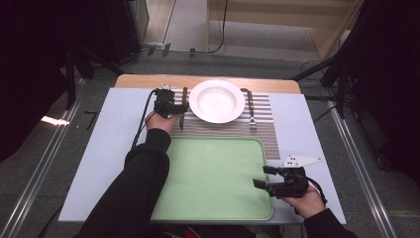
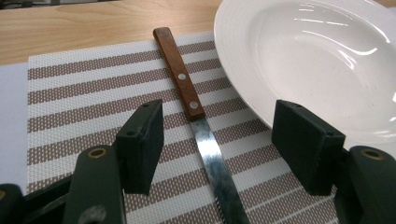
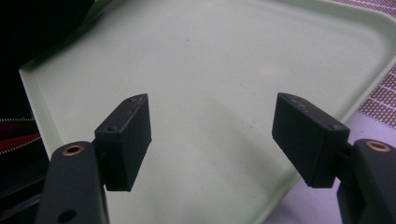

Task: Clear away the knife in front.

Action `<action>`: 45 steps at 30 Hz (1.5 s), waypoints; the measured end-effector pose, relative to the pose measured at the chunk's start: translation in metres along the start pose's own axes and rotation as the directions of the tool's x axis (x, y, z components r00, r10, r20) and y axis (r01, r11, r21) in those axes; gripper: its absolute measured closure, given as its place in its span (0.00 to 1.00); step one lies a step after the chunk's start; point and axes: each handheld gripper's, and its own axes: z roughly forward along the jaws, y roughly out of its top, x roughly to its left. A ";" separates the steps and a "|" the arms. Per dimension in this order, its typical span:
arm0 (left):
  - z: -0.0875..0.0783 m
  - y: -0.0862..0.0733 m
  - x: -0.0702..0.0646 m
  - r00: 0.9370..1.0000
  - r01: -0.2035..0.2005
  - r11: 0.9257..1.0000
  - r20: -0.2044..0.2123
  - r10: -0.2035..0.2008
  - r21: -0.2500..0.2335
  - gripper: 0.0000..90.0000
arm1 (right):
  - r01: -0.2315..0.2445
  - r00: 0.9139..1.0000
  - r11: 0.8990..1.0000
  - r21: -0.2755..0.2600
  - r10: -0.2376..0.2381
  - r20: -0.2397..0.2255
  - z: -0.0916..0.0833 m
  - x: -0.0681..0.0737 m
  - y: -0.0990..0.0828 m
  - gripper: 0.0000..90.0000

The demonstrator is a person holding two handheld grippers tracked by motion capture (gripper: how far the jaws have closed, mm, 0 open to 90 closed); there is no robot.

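Note:
A knife with a brown wooden handle [image 2: 180, 77] lies on a striped placemat [image 2: 84, 98], just left of a white deep plate [image 2: 317, 60]. My left gripper [image 2: 218, 127] is open, with one jaw on each side of the blade; the pads do not touch it. From above, the left gripper [image 1: 179, 107] sits at the knife [image 1: 183, 99], beside the plate [image 1: 217, 100]. A fork [image 1: 250, 110] lies to the right of the plate. My right gripper [image 1: 262, 177] stands open over the right edge of a green tray [image 1: 213, 173], with nothing between its jaws [image 3: 212, 126].
The placemat [image 1: 267, 134] lies on a pale blue sheet [image 1: 109, 144] covering a wooden table [image 1: 148, 80]. The green tray [image 3: 187, 60] holds nothing in the part I see. Beyond the table are dark stands, cables and a grey floor.

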 end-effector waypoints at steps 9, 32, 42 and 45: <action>0.014 0.000 0.013 0.996 0.073 0.997 -0.056 -0.073 -0.005 0.38 | 0.004 1.000 1.000 -0.003 -0.004 -0.004 -0.001 0.000 0.000 0.30; 0.038 0.001 0.006 0.988 0.103 0.994 -0.112 -0.106 -0.028 0.46 | 0.007 1.000 1.000 -0.008 -0.008 -0.010 -0.001 0.000 0.001 0.30; 0.044 -0.003 -0.002 0.985 0.064 0.998 -0.159 -0.064 -0.005 0.57 | 0.008 1.000 1.000 -0.008 -0.008 -0.011 0.000 0.000 0.001 0.30; 0.046 -0.004 -0.004 0.984 0.060 0.998 -0.167 -0.061 -0.009 0.64 | 0.007 1.000 1.000 -0.008 -0.008 -0.011 0.000 0.000 0.001 0.30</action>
